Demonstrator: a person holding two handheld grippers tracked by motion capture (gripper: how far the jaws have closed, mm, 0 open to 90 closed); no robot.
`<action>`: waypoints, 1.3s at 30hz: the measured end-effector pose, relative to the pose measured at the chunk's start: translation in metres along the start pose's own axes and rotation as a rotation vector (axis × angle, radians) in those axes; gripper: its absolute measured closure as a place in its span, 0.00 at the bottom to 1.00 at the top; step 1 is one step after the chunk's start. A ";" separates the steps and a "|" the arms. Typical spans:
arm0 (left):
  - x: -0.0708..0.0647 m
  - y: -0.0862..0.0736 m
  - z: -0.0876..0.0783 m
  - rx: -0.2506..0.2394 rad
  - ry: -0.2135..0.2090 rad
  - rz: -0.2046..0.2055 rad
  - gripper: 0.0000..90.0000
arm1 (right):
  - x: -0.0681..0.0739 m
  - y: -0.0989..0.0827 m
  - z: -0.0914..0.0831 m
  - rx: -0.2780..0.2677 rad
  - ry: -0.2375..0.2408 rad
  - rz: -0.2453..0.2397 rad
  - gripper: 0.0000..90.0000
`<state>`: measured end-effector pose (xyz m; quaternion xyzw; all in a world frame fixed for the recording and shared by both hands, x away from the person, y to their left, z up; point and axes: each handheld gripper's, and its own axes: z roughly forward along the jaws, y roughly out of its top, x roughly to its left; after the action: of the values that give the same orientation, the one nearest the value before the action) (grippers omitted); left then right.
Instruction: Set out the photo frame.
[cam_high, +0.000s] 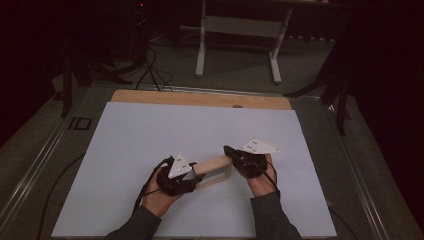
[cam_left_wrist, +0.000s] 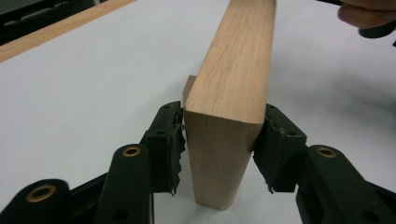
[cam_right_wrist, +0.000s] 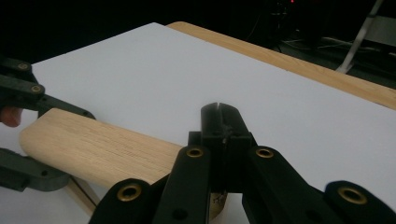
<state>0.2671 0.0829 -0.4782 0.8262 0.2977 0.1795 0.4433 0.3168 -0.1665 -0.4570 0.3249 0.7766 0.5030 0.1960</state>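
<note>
A light wooden piece (cam_high: 212, 164) with a rounded bar on top and a thin frame below it sits near the front middle of the white sheet (cam_high: 150, 135). My left gripper (cam_high: 196, 172) is shut on the bar's left end. In the left gripper view both pads press the sides of the bar (cam_left_wrist: 236, 70). My right gripper (cam_high: 229, 151) is at the bar's right end. In the right gripper view its jaws (cam_right_wrist: 223, 123) are shut together above the wood (cam_right_wrist: 93, 144), with nothing visible between the tips. The left gripper's fingers (cam_right_wrist: 28, 91) show at the bar's far end.
A wooden table edge (cam_high: 200, 98) runs along the back of the sheet. Behind it stand a white table frame (cam_high: 240, 30) and cables on the floor (cam_high: 150, 70). A metal rail (cam_high: 350, 165) borders the right side. The person's hand (cam_left_wrist: 364, 14) shows at top right.
</note>
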 end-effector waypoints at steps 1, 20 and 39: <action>0.000 0.000 0.000 0.001 0.003 -0.001 0.60 | 0.000 0.000 0.000 0.001 0.003 0.006 1.00; 0.008 -0.001 0.001 0.009 0.060 -0.059 0.64 | 0.000 -0.001 -0.005 0.008 0.008 0.029 1.00; 0.009 -0.001 0.000 0.009 0.057 -0.061 0.64 | -0.002 0.003 -0.024 0.013 0.067 -0.010 0.58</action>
<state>0.2735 0.0887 -0.4791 0.8132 0.3362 0.1879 0.4364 0.3034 -0.1827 -0.4440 0.3050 0.7876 0.5076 0.1703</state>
